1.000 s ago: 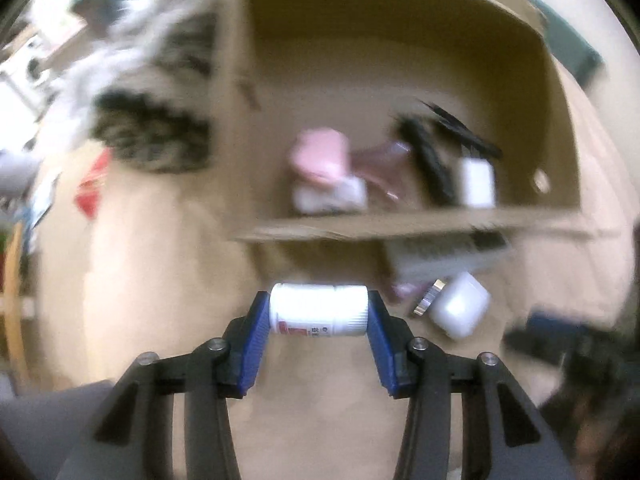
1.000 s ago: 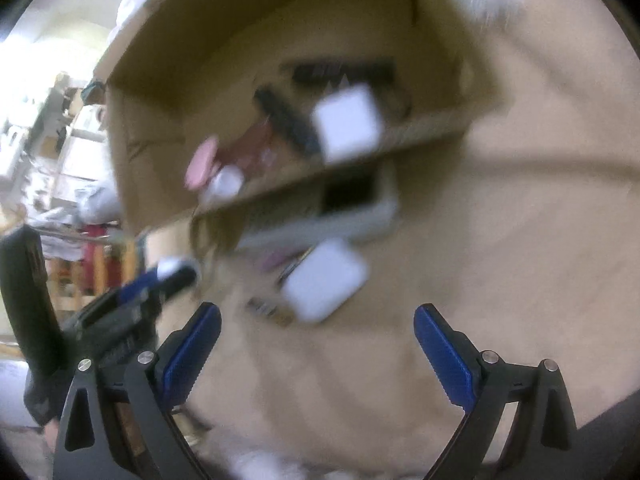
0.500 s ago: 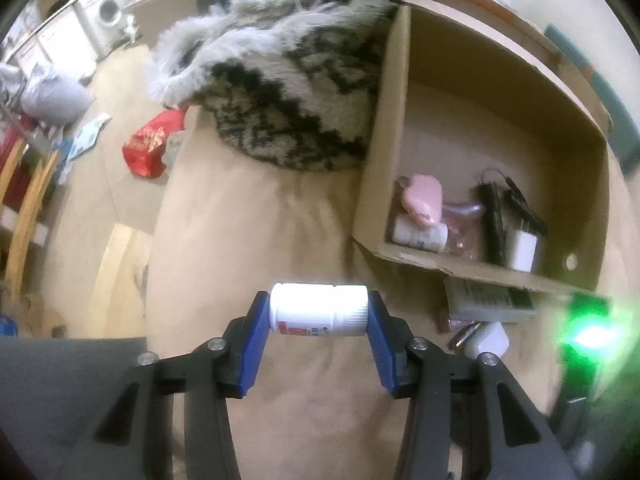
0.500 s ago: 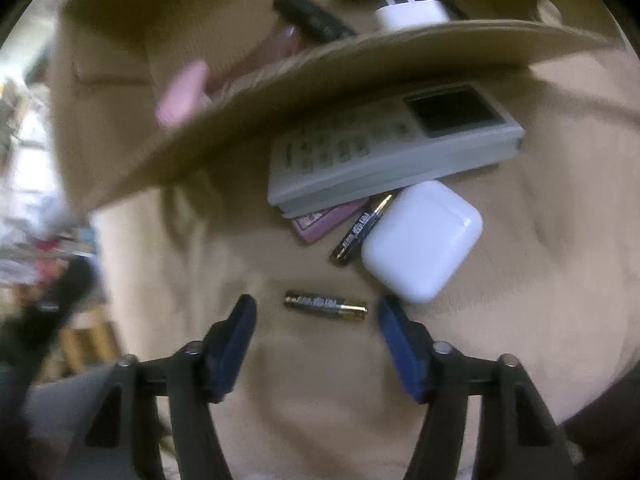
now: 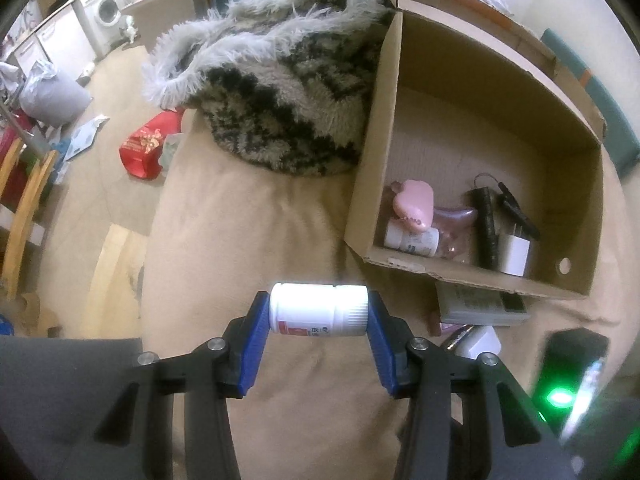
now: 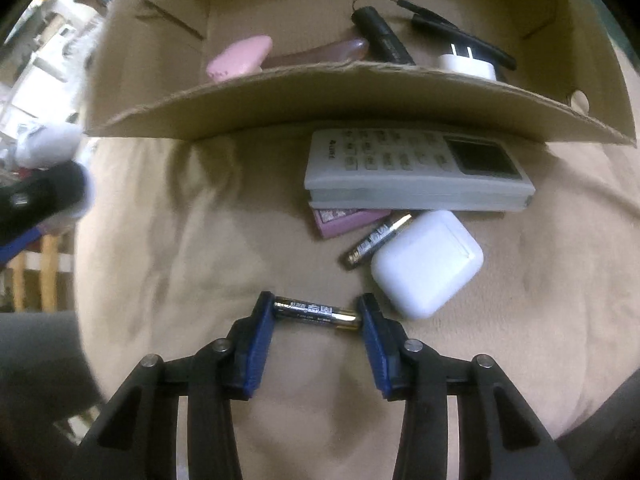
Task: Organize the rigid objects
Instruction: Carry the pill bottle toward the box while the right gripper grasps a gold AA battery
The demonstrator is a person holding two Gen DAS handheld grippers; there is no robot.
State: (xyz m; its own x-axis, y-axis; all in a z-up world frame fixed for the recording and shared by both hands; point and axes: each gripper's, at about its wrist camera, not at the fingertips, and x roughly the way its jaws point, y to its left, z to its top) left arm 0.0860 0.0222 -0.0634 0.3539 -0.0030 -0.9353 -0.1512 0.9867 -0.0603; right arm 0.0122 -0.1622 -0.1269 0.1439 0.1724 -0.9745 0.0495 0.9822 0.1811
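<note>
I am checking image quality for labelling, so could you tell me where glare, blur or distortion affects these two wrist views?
Left wrist view: the white bottle is overexposed on top, a green light flares at lower right, and fisheye bends the cardboard box. Right wrist view: the battery is sharp; the left edge is smeared.

White bottle (image 5: 319,309) and battery (image 6: 316,313), both sideways, gripped

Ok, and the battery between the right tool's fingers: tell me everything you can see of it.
The battery is a slim cylinder, black along most of its length with small pale print I cannot read and a gold band at its right end. It lies on its side on the beige blanket, crosswise to the right tool, whose blue fingers meet both its ends. Whether it is lifted off the fabric cannot be told. A second battery and a white case lie just beyond, apart from it.
</note>
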